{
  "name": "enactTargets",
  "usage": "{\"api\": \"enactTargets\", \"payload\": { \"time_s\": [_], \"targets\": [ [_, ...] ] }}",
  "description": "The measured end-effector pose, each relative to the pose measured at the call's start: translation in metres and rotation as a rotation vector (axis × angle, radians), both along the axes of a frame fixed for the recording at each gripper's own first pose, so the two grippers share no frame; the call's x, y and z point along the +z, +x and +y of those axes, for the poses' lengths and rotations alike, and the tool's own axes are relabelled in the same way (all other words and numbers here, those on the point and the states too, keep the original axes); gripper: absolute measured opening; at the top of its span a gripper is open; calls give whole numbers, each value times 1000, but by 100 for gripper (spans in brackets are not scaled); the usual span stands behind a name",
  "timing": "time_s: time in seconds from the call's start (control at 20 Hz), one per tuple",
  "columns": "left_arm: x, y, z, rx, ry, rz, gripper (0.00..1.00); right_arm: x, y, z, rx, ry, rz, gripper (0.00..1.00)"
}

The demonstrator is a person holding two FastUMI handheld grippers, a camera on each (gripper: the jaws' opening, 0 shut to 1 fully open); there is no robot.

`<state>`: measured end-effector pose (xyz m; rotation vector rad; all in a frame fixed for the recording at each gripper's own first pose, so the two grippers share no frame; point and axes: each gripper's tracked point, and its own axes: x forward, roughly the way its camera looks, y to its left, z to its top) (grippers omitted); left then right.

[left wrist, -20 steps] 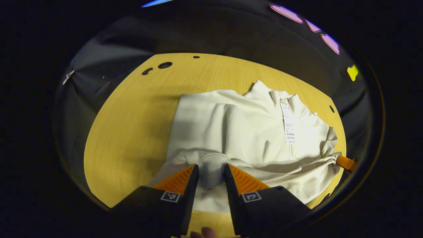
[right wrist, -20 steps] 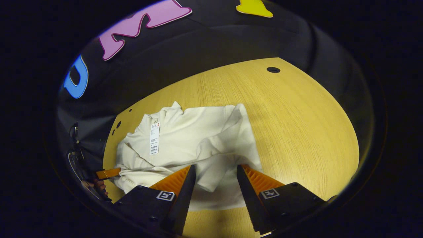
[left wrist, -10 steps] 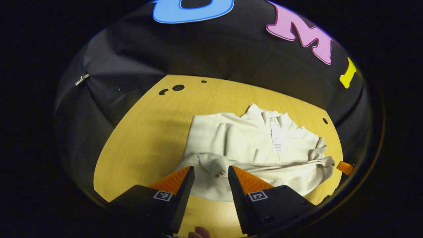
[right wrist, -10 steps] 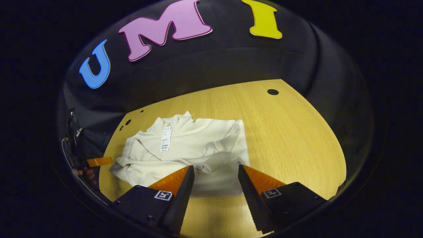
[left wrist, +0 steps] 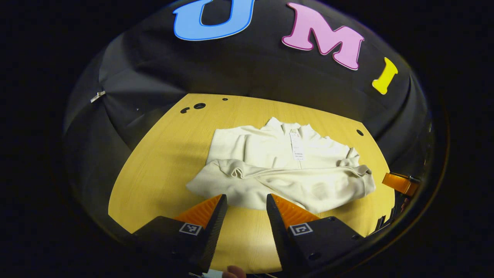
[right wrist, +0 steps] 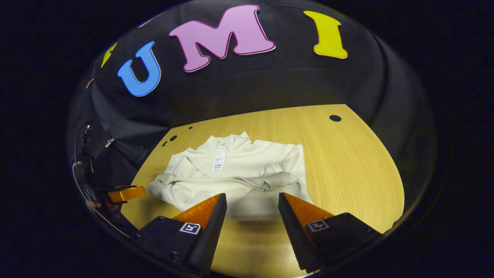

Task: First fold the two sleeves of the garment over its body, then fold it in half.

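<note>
A cream garment (left wrist: 285, 170) (right wrist: 235, 173) lies on the wooden table, collar toward the wall, a paper tag (left wrist: 296, 146) (right wrist: 219, 159) on its chest. Both sleeves lie crosswise over the body, one cuff (left wrist: 231, 170) at the left in the left gripper view. My left gripper (left wrist: 245, 202) stands open, short of the garment's near hem, with nothing between its fingers. My right gripper (right wrist: 251, 200) is open too, its tips just at the near hem, holding nothing. The right gripper's finger (left wrist: 399, 182) peeks in at the far right of the left gripper view; the left gripper's finger (right wrist: 125, 193) appears at the left of the right gripper view.
The wooden table (left wrist: 170, 154) (right wrist: 347, 162) has small round holes near its far corners (left wrist: 199, 105) (right wrist: 335, 117). Bare wood runs left of the garment in the left gripper view and right of it in the right gripper view. The black cloth wall stands behind.
Both grippers have let the sleeve cuffs go and drawn back toward the near table edge. The sleeves now rest flat across the garment's body.
</note>
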<state>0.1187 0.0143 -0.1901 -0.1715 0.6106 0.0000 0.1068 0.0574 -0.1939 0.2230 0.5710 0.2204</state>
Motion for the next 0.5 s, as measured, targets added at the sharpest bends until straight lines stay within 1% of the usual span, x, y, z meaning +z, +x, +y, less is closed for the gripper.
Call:
{"api": "enactTargets", "payload": {
  "time_s": [0.05, 0.1, 0.15, 0.2, 0.4, 0.5],
  "targets": [
    [-1, -6, -4, -1, 4, 2, 71, 0, -5, 2, 15, -1, 2, 83],
    [-1, -10, -9, -2, 4, -2, 68, -2, -11, 2, 28, -9, 8, 84],
    [-1, -14, -15, -7, -3, -4, 68, -7, -17, 2, 43, -20, 17, 71],
    [-2, -18, -22, -14, -10, -5, 68, -10, -22, 1, 56, -29, 26, 85],
    [-16, -31, -36, -32, -7, 19, 68, -20, -36, -5, 76, -42, 63, 86],
    [-16, -37, -39, -36, 3, 22, 68, -22, -36, -12, 71, -58, 56, 87]
  ]
}}
